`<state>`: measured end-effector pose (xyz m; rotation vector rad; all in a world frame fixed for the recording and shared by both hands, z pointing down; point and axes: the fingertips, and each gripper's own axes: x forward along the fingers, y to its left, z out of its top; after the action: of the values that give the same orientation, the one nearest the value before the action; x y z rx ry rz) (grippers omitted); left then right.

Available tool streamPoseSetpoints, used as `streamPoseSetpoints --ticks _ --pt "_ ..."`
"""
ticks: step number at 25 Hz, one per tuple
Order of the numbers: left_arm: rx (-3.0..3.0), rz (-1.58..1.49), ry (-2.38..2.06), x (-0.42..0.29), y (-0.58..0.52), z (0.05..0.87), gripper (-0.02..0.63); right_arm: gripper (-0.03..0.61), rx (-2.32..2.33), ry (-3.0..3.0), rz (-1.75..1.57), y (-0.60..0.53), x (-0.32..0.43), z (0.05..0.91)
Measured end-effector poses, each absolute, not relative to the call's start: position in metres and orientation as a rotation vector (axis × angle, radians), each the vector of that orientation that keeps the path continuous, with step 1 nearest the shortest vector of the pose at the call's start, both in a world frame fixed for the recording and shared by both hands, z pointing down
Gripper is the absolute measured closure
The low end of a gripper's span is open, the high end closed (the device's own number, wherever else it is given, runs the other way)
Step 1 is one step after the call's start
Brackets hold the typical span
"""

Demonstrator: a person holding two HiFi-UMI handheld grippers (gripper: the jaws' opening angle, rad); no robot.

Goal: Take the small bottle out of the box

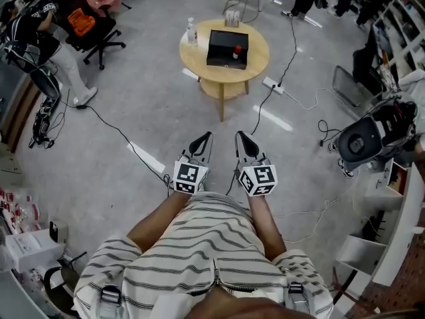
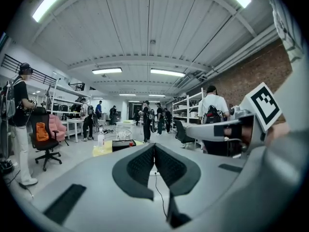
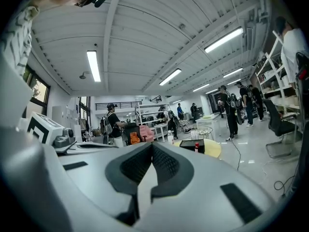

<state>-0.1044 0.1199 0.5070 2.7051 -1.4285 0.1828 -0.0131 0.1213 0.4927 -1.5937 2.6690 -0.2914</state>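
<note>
A small red-capped bottle [image 1: 236, 52] stands in a black box [image 1: 227, 48] on a round wooden table [image 1: 199, 62], far ahead of me. My left gripper [image 1: 204, 138] and right gripper [image 1: 242, 138] hang side by side near my waist, well short of the table, both shut with nothing between the fingers. In the left gripper view the closed left gripper [image 2: 154, 146] points toward the distant box [image 2: 123, 144]. The right gripper view shows the closed right gripper [image 3: 152, 146], with the box [image 3: 190, 144] and the bottle [image 3: 196, 147] beyond it.
A clear water bottle [image 1: 192, 32] stands on the table left of the box. Cables and a power strip [image 1: 273, 85] lie on the floor between me and the table. An office chair [image 1: 86, 22] stands far left, shelves [image 1: 392, 198] to the right. Several people stand in the background.
</note>
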Motion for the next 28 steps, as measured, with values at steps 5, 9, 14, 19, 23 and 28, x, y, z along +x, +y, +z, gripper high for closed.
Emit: streamPoseSetpoints --ticks 5,9,14,19,23,28 --pt "2.706 0.189 -1.426 -0.088 0.137 0.505 0.592 0.56 -1.586 2.672 -0.292 0.138 -0.001 0.493" --pt "2.693 0.202 -1.433 -0.08 0.159 0.514 0.592 0.56 -1.587 2.685 -0.263 0.159 0.007 0.495" --pt "2.651 0.225 -1.45 -0.075 0.17 0.529 0.592 0.56 -1.58 2.698 -0.27 0.175 0.018 0.505" --pt "2.648 0.23 -1.425 -0.056 0.173 0.537 0.592 0.56 -1.587 2.708 -0.29 0.177 0.033 0.512" --pt "2.654 0.219 -1.404 -0.044 0.161 0.541 0.592 0.56 -1.591 2.713 -0.289 0.165 0.04 0.514" --pt "2.654 0.193 -1.406 -0.037 0.129 0.543 0.592 0.56 -1.594 2.741 -0.273 0.137 0.045 0.516"
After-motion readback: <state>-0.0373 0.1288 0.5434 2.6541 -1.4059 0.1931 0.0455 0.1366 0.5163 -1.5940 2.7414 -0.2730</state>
